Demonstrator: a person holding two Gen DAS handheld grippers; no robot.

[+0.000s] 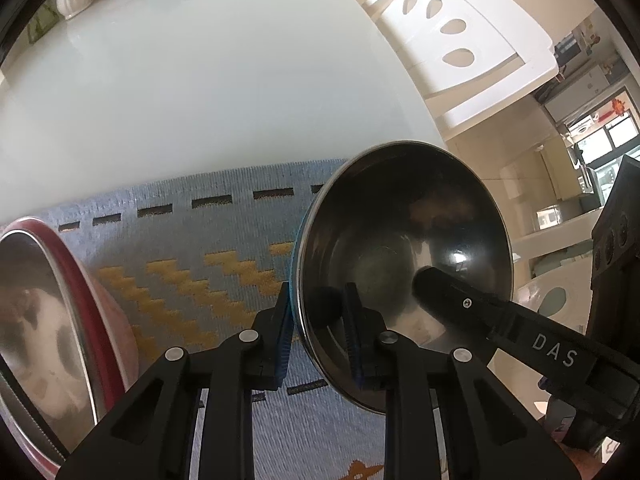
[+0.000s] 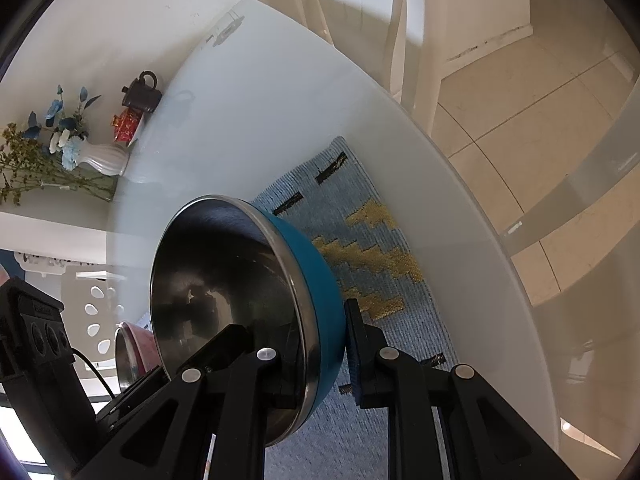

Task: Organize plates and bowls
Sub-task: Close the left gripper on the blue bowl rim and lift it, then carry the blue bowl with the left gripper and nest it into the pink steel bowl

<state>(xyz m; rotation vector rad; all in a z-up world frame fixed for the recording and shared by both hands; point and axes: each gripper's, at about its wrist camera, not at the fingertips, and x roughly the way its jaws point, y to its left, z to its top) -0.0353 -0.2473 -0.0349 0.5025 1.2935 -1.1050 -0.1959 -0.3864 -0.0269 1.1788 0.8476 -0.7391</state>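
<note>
stainless steel lined and blue outside, the bowl (image 1: 404, 276) is being pinched at its rim by both grippers at once. the left gripper (image 1: 320, 344) is clamping the near rim, one blue-padded finger outside the blue wall and the other inside the steel hollow, jaws pressed tight on the thin wall. the right gripper (image 2: 320, 356) is gripping the same bowl (image 2: 240, 304) the same way, one finger on the blue outside and one inside, jaws nearly together. both tools are pointing steeply down at the mat. white letters "das" are showing on the right gripper's finger where it is reaching into the bowl in the left wrist view. the bowl is tilting, and it is over the woven blue-grey mat (image 1: 192, 264) with yellow zigzags near the table's near edge. a red-walled steel bowl (image 1: 52, 312) is sitting at the mat's left end. farther off, a white vase (image 2: 106, 158) of flowers and a dark teapot (image 2: 140, 94) are standing at the far edge of the white glass table (image 1: 200, 80).
</note>
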